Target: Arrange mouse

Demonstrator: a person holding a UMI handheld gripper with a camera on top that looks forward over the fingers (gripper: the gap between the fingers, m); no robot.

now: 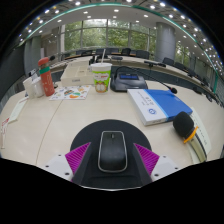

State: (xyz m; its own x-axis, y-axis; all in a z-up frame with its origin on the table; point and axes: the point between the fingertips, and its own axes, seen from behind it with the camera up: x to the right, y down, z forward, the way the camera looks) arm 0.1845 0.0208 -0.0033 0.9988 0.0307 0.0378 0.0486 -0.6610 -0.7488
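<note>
Magenta-padded gripper (112, 158) fingers sit spread wide, one pad at each side of a dark grey, rounded computer mouse (112, 150). Whether the pads press its flanks is hard to make out; narrow gaps seem to remain, so the mouse rests between them on the pale wooden table (60, 125). Beyond lie a blue-and-white booklet (158, 104), a black object with a yellow end (185, 125), and a white cup with a green band (101, 77). Farther items blur together.
</note>
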